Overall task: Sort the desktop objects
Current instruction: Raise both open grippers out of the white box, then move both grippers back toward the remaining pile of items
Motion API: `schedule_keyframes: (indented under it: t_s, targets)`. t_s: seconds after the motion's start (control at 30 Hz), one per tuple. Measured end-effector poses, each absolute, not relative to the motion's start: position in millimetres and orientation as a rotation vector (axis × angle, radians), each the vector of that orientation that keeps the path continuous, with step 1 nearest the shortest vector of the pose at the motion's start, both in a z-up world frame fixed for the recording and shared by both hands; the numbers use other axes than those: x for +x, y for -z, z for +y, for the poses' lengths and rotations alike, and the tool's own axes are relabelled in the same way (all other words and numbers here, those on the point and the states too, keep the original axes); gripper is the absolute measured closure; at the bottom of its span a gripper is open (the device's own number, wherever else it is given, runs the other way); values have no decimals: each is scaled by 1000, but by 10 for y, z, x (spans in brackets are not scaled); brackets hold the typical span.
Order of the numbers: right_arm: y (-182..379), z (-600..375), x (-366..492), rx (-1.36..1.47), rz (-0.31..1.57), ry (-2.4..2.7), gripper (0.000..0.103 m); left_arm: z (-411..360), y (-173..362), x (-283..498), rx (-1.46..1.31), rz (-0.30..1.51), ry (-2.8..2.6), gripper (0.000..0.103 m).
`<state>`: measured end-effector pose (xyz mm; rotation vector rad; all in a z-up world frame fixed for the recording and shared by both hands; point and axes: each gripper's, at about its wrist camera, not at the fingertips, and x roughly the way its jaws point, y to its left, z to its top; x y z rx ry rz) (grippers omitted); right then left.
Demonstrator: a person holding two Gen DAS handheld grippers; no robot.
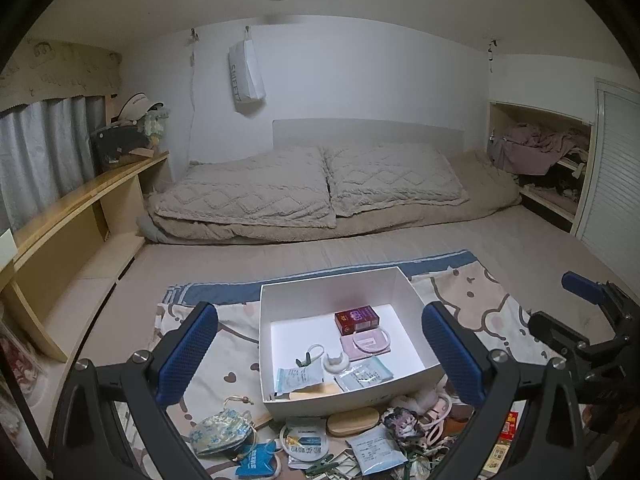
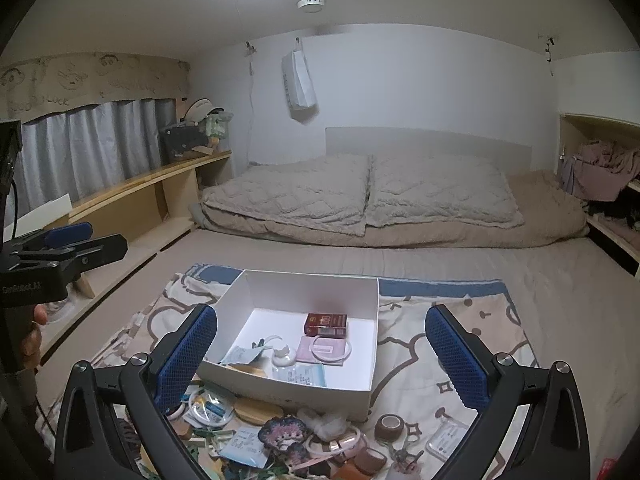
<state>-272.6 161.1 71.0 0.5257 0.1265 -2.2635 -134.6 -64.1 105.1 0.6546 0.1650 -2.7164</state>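
A white box sits on a cartoon-print cloth on the bed. Inside lie a red card box, a pink packet, white rings and sachets. A pile of small items lies in front of it: a floral mask, a wooden oval, tape rolls, a clear case. My left gripper is open and empty above the box's near side. My right gripper is open and empty above the box.
The cloth covers part of the mattress. Folded beige quilts lie at the back. A wooden shelf runs along the left, a cupboard with clothes at the right. The right gripper shows at the left view's right edge.
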Motion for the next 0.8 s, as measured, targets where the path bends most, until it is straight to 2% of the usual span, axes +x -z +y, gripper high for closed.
schedule_keyframes:
  t_s: [0.3, 0.8]
  targets:
    - [-595, 1693, -2633, 496, 84, 2310, 0, -766, -815, -1269, 640, 166, 2717, 0]
    - [-251, 1822, -2674, 548, 85, 2351, 0, -1215, -356, -1010, 645, 284, 2645, 0]
